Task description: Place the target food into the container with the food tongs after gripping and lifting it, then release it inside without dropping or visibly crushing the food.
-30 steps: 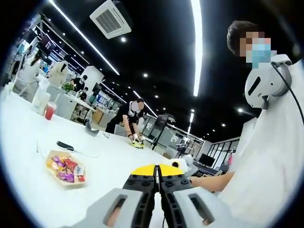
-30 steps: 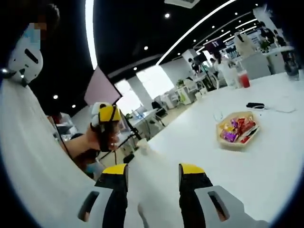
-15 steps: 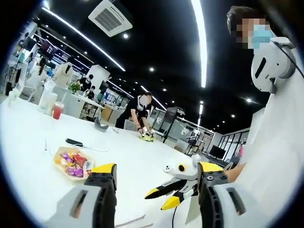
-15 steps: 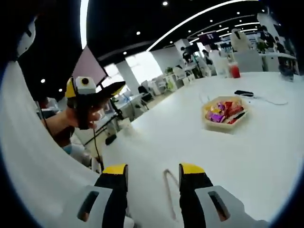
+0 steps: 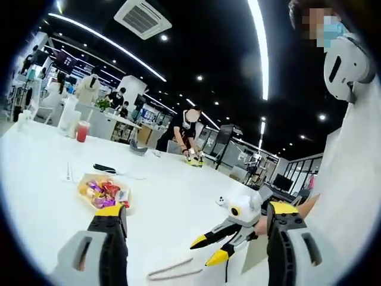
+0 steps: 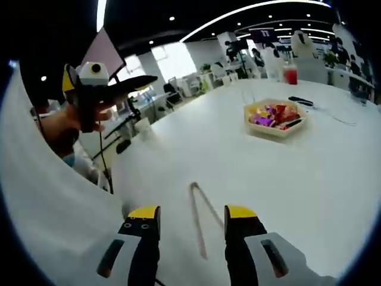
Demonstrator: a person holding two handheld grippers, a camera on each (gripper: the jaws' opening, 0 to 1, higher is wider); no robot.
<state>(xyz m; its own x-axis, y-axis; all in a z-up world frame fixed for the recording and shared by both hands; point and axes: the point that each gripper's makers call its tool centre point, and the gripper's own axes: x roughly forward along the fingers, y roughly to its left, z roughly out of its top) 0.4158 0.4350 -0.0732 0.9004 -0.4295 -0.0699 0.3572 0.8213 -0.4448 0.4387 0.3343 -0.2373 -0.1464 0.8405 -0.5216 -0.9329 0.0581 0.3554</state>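
Note:
Metal food tongs (image 6: 201, 210) lie flat on the white table (image 6: 309, 173), just ahead of my right gripper (image 6: 190, 213), which is open and empty with the tongs' near ends between its yellow tips. A pale bowl (image 6: 275, 116) of colourful wrapped snacks sits further out. In the left gripper view the tongs (image 5: 172, 271) lie low between my left gripper's (image 5: 196, 210) wide-open jaws, and the bowl (image 5: 104, 192) is to the left. The right gripper (image 5: 208, 249) comes in from the right, tips slightly apart. A hand holds the left gripper (image 6: 95, 83) at upper left.
A red drink cup (image 5: 81, 131) and a black device with a cable (image 5: 104, 169) lie beyond the bowl. Another person (image 5: 190, 128) works at the table's far end. The operator's white sleeve (image 6: 53, 196) bounds the near left side.
My left gripper went from shut to wide open. Both views tipped down toward the table, bringing the tongs into sight. The right gripper stayed open.

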